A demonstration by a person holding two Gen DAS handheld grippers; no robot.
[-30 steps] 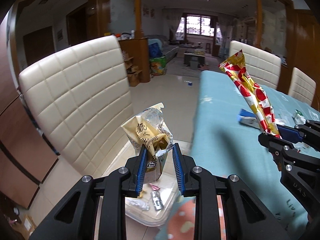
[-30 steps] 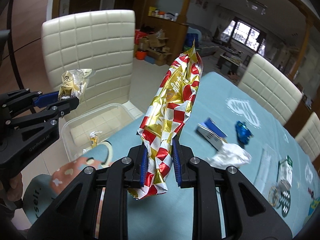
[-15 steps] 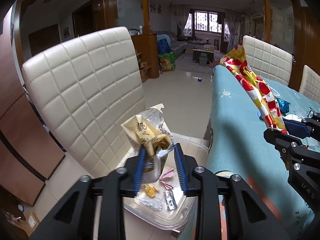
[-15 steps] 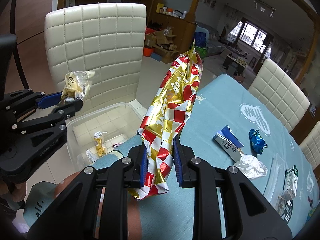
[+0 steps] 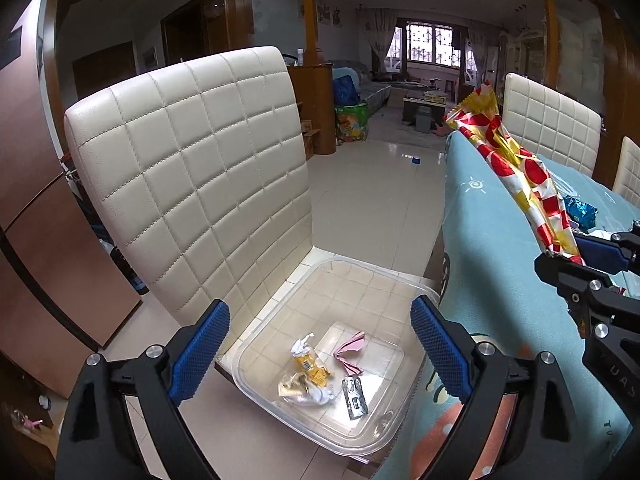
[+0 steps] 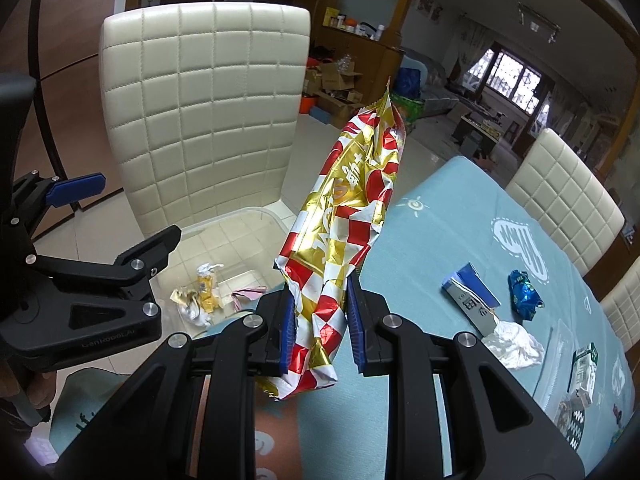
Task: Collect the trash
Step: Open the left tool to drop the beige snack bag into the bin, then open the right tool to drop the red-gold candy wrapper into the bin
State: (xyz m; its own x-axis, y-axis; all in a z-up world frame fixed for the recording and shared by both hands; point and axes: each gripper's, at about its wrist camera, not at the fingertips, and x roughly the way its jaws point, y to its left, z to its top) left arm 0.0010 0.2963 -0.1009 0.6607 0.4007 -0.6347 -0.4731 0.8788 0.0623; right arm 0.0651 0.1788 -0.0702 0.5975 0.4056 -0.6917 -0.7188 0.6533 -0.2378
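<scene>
Over the clear plastic tub (image 5: 400, 292) on the seat of the cream quilted chair (image 5: 192, 168), our left claw (image 5: 318, 344) is opening, its blue pads spread wide with nothing between them. Below it, several scraps already lie on the tub's floor: a crumpled pale wrapper (image 5: 306, 390), a small yellow packet (image 5: 310, 362), a pink paper (image 5: 352, 350) and a flat silver sachet (image 5: 356, 396).

Our right claw (image 6: 320, 324) is pinching the red, gold and white snack bag (image 6: 352, 216) near its lower end, above the near edge of the surface (image 6: 432, 248) with its teal cloth, just beside the tub. The bag stands almost upright from the pads. We judge it light, thin and crinkly foil, probably empty, stiff enough to hold its shape yet slippery, so a firm hold across the flat of the bag near one end seems right.

More litter lies toward the far right part of the surface: a blue and white carton (image 6: 470, 292), a wadded white tissue (image 6: 512, 344) touching it, and a blue foil wrapper (image 6: 524, 290) near by. The tissue looks soft and would compress; the carton looks stiffer and would suit a grip across its narrow sides.
</scene>
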